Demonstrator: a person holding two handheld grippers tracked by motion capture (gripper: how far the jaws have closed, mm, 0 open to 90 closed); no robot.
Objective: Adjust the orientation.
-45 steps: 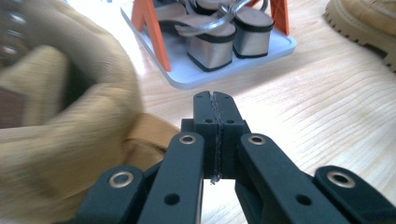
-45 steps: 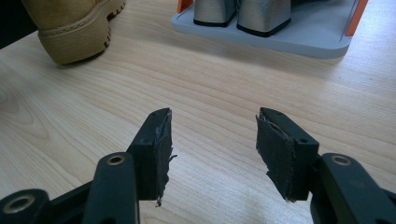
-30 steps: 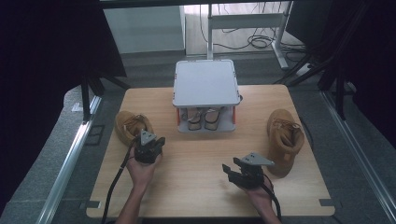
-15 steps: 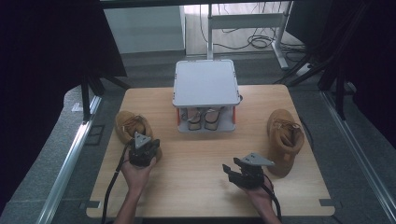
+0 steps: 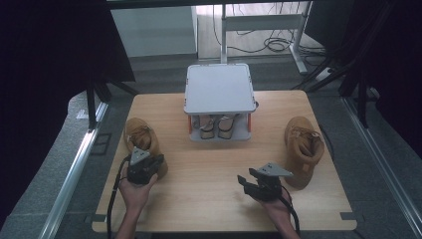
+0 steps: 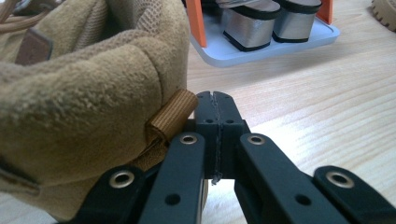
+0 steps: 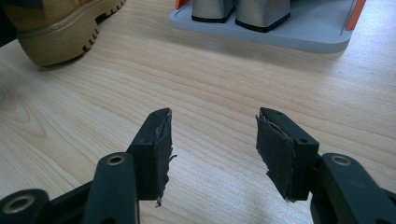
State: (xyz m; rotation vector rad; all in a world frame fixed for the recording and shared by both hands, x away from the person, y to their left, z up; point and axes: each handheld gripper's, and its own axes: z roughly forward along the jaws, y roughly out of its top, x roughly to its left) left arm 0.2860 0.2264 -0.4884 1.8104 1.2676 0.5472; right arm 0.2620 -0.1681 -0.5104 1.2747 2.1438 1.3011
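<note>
Black hand-held gripper (image 5: 145, 168) lower left, another (image 5: 262, 185) lower right; grey three-cornered top plates, silver rivets, trailing black cables.

Left boot (image 6: 88, 93): its toe and laces run past my left gripper view's edge.
Heel loop (image 6: 172, 114): its lower end hides behind my fingers.
Shoes under rack (image 5: 218, 125): tops hidden beneath the grey shelf (image 5: 218, 88).

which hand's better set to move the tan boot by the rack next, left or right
Left, probably. The left gripper sits right at the heel of the left boot, jaws shut, beside its pull loop. The right gripper hangs open over bare table, apart from the right boot.
</note>
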